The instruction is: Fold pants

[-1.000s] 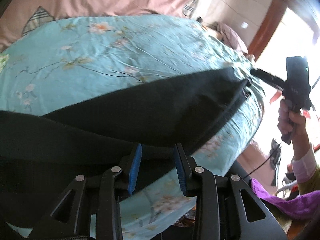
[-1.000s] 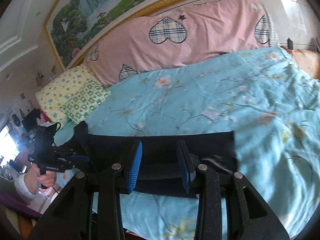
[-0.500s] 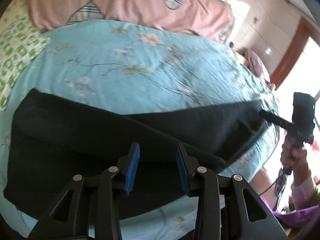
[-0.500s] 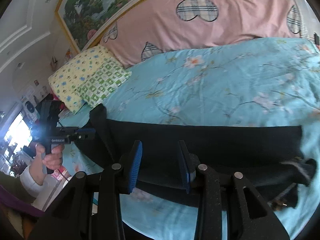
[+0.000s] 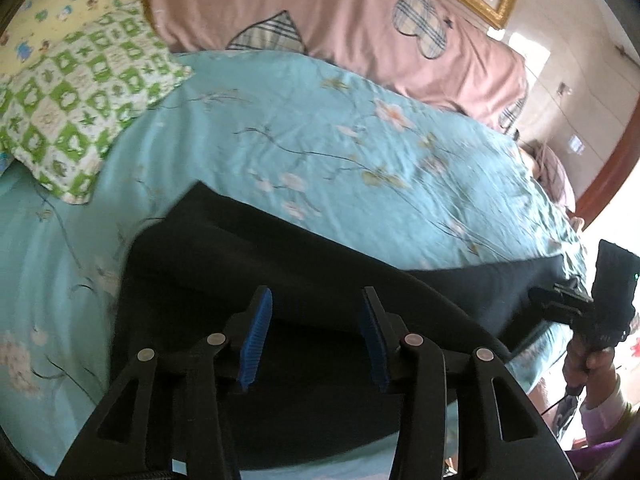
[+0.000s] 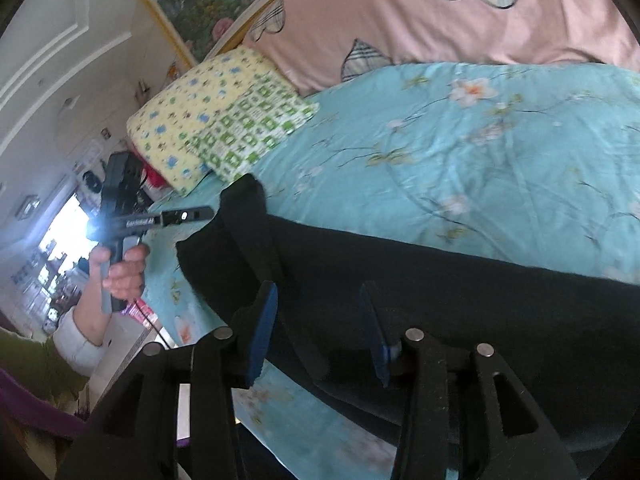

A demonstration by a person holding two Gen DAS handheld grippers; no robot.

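Black pants (image 5: 320, 280) lie lengthwise along near edge of blue bedspread (image 5: 320, 140), apparently folded leg over leg. Left gripper (image 5: 316, 336), right gripper (image 6: 320, 328) both wide, empty. Crosswise folds left.

pants (image 5: 304, 280): black | bedspread (image 5: 320, 140): turquoise, floral | pillow (image 5: 80, 92): green-white check | gripper pads (image 5: 256, 340): blue

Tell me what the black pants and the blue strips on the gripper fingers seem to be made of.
The black pants look like a soft, matte woven or knit cloth: they drape and crease on the floral turquoise bedspread without shine. The blue strips look like ribbed rubber or soft plastic pads, judging by their fine ridges; the exact material is unclear.
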